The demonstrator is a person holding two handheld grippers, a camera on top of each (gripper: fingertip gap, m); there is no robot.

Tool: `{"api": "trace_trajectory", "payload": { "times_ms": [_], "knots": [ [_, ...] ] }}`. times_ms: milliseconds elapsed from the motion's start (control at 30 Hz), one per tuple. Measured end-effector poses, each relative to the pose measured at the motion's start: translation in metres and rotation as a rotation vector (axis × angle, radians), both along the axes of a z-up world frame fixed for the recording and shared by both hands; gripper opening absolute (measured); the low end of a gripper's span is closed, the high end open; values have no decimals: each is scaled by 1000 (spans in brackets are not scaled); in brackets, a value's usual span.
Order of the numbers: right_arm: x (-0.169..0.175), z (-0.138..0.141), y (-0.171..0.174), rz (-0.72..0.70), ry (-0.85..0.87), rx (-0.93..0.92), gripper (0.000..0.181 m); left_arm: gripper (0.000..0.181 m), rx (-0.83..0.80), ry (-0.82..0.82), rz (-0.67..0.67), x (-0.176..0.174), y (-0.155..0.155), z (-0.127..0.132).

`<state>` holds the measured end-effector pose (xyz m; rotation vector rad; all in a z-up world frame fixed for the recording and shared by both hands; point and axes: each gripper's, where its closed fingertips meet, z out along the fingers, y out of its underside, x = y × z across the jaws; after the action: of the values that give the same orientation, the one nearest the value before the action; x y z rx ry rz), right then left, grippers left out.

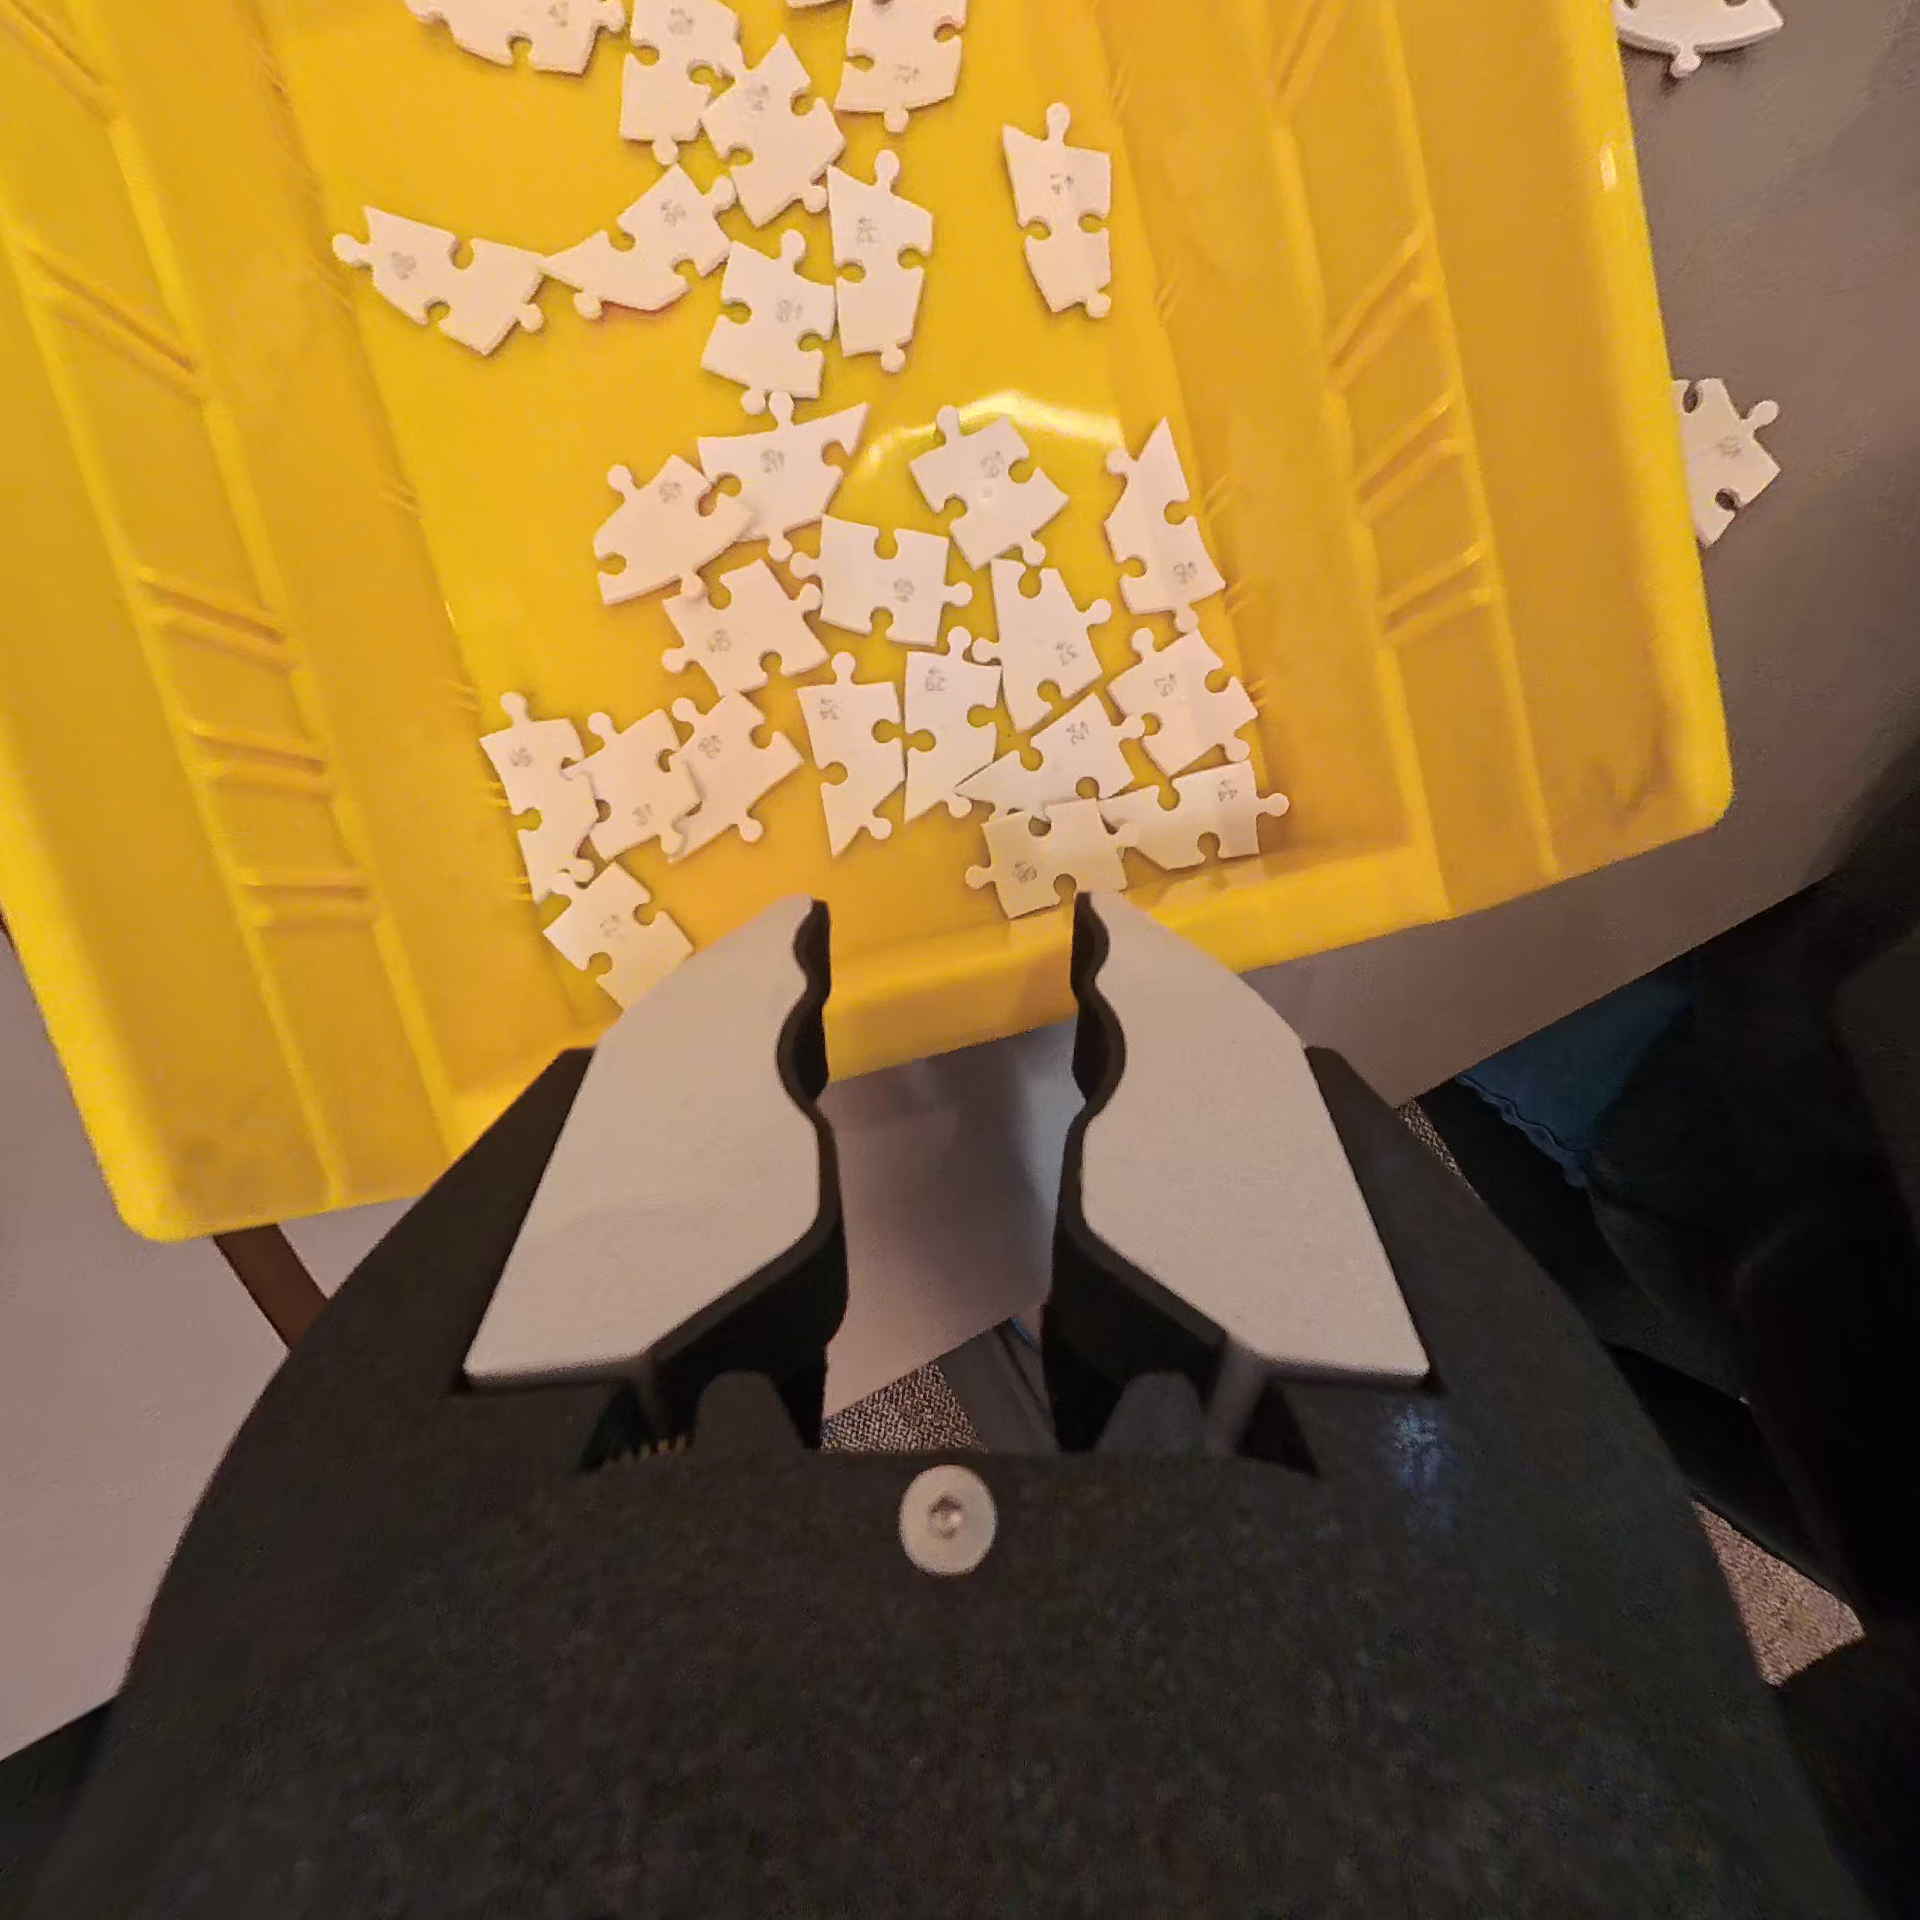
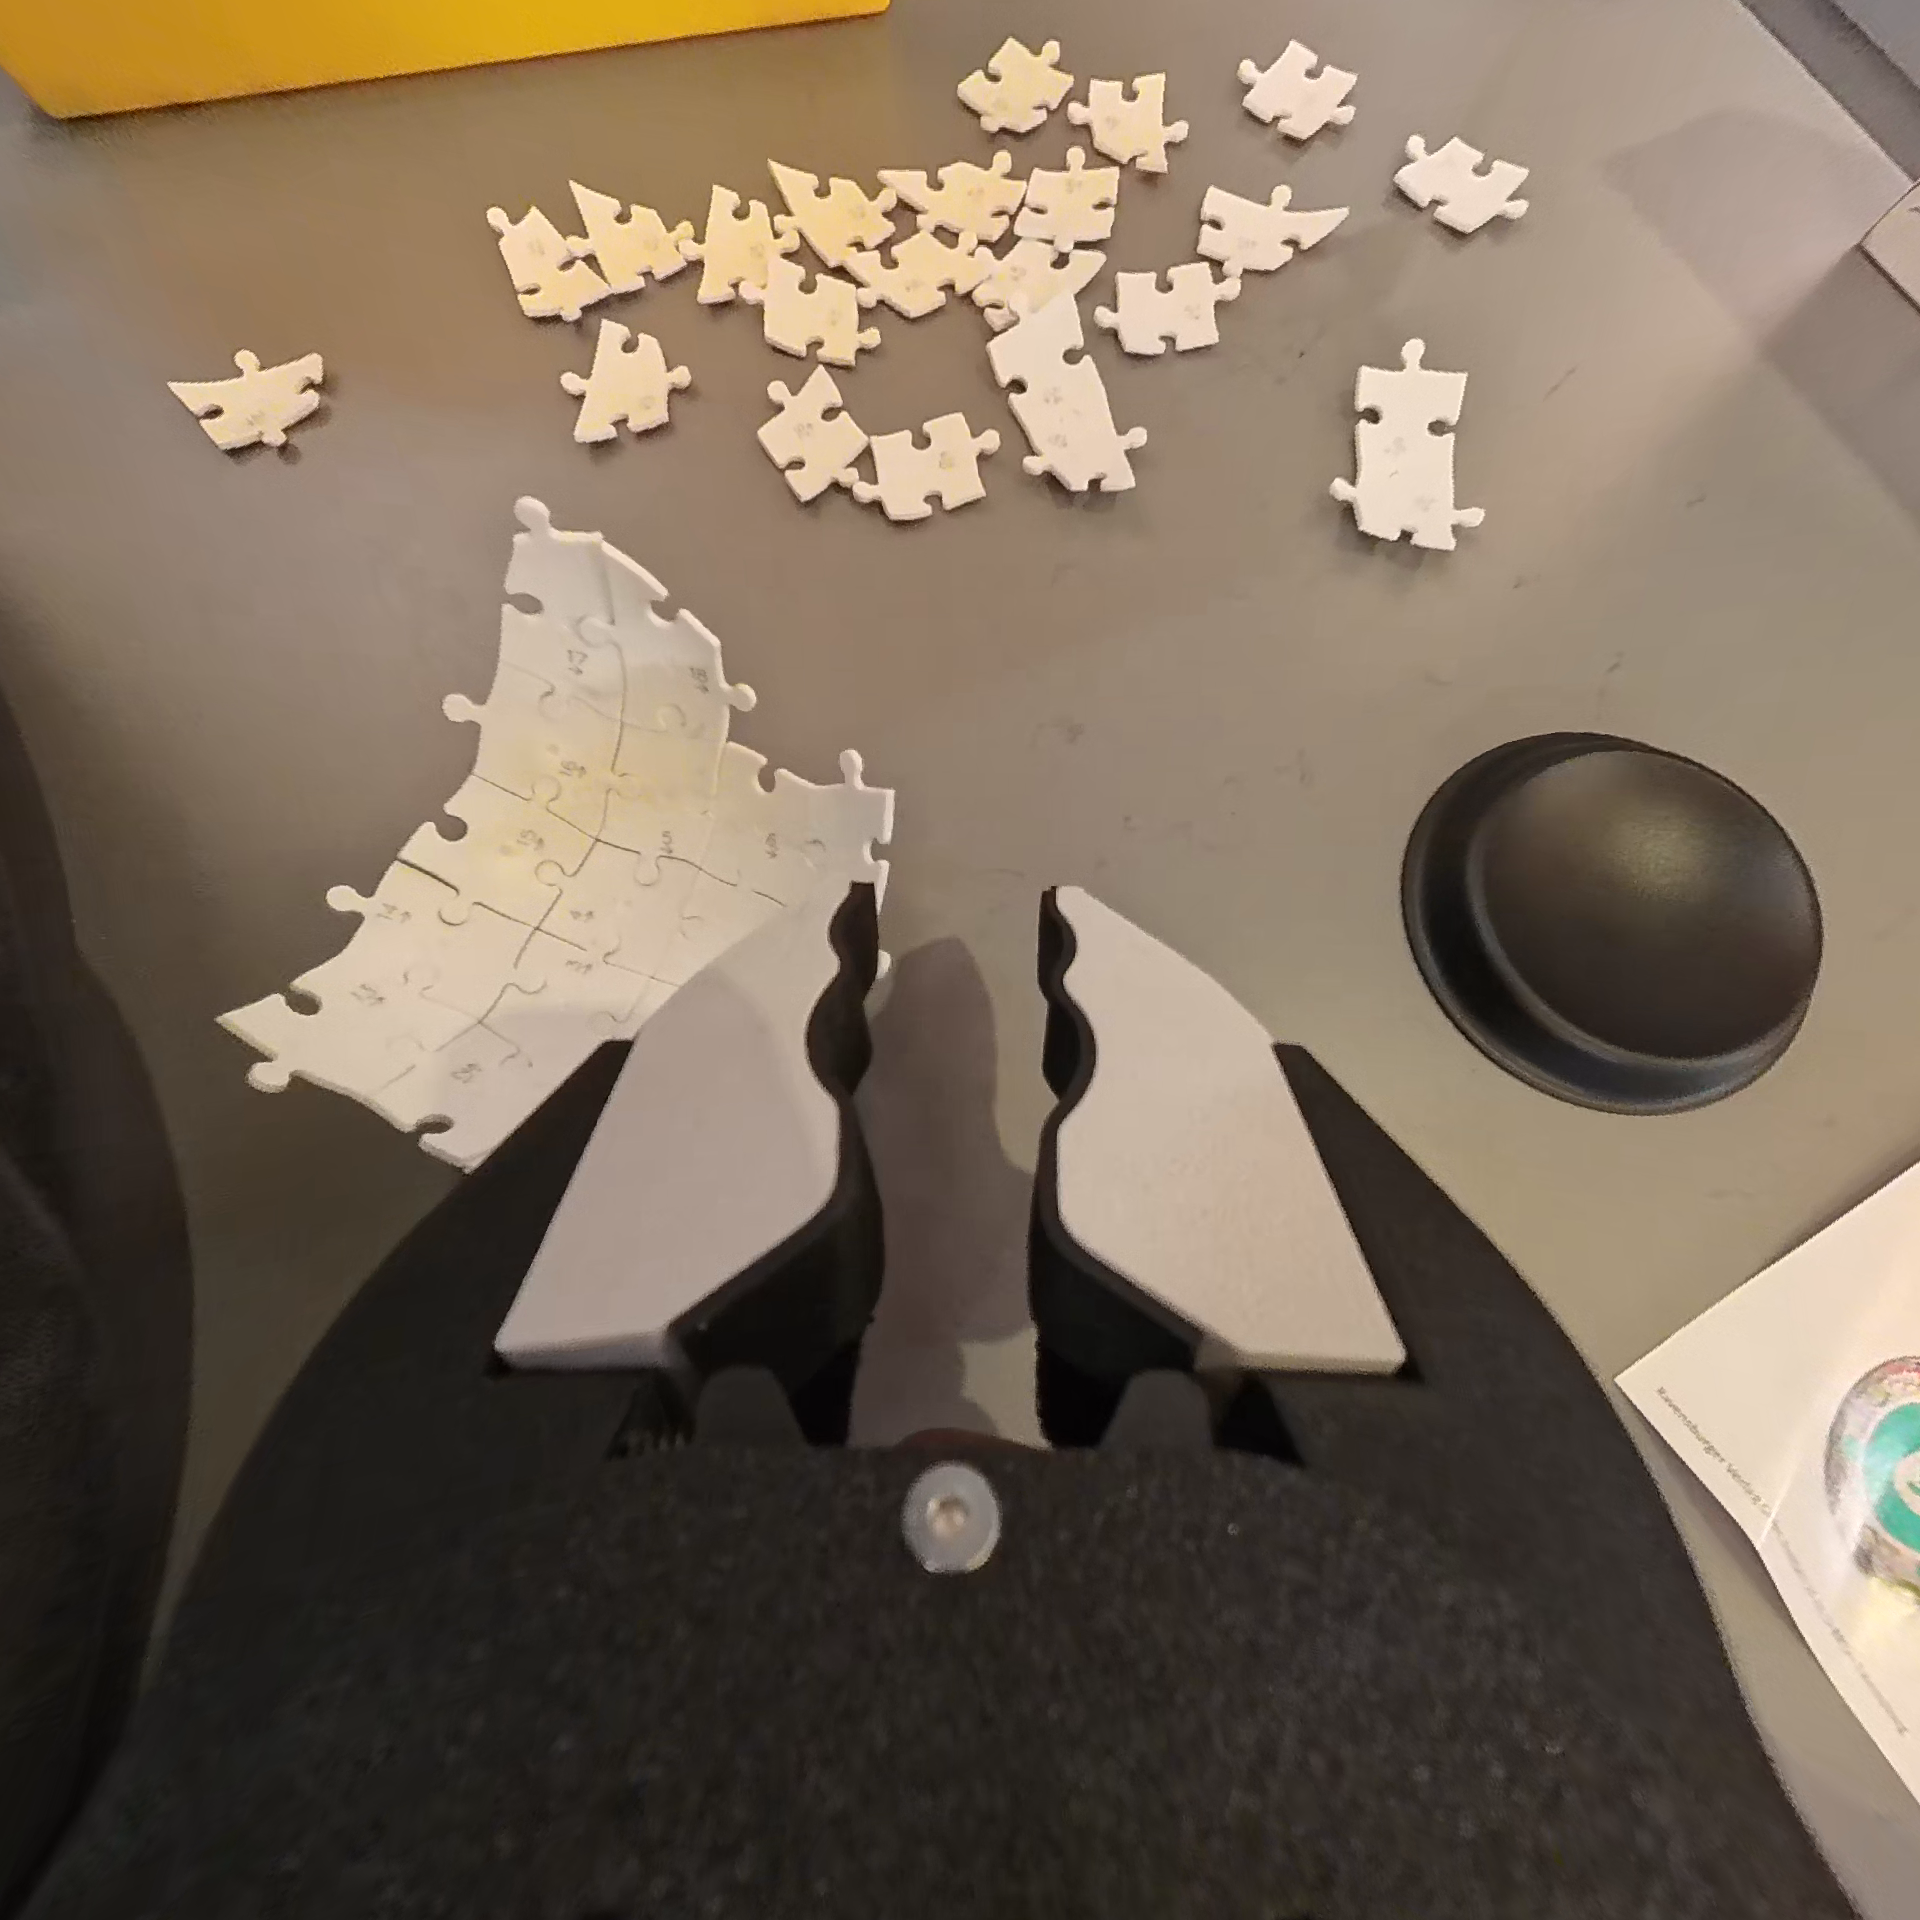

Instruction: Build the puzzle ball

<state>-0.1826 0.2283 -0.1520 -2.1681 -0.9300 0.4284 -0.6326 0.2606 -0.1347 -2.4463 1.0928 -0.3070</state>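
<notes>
Bin (image 1: 1455, 260), yellow plastic, fills most of the left wrist view; its long axis runs away from the camera and leans a little to the left. Inside lie many loose pieces (image 1: 883, 592), white backs up, in two loose clusters: one near the close wall, one farther up the floor. One piece (image 1: 1065, 213) lies apart to the right of the far cluster, long axis roughly along the bin, knob pointing away. Another stray piece (image 1: 1720, 457) sits on the grey table (image 1: 1787, 260) just outside the bin's right wall.

Left gripper (image 1: 951, 914): jaws parted, nothing between them, tips hanging over the bin's near rim, just short of the closest pieces.

Right wrist view: assembled section (image 2: 561, 862), a curved patch of joined pieces, lies on the table to the left of the right gripper (image 2: 961, 904). Its long axis runs from near-left toward far-centre, the narrow end pointing away from the camera; its right edge lies at the tip of the gripper's left finger (image 2: 727, 1091), and whether they touch cannot be told. Right gripper's jaws stand apart and empty above bare table.

Scattered pieces (image 2: 914, 260) lie farther off across the table, with two joined strips (image 2: 1060, 400) and (image 2: 1408, 447) lying lengthwise away from the camera. Black dome-shaped stand (image 2: 1610, 914) sits to the right, well apart from the section. Printed leaflet (image 2: 1787, 1403) at the near right corner. Edge of the yellow bin shows top left.
</notes>
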Motion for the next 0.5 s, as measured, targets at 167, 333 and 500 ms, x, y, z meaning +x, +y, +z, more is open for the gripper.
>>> {"api": "trace_trajectory", "payload": {
  "times_ms": [167,333,500],
  "knots": [
    [1,-3,0,-3,0,-5,29,44,2,10,-12,3,6,-1],
    [4,-5,-1,-11,-1,-9,29,44,3,20,-11,3,14,-3],
    [6,-6,0,-16,3,-9,29,44,-14,60,43,-8,28,-11]
  ]
}}
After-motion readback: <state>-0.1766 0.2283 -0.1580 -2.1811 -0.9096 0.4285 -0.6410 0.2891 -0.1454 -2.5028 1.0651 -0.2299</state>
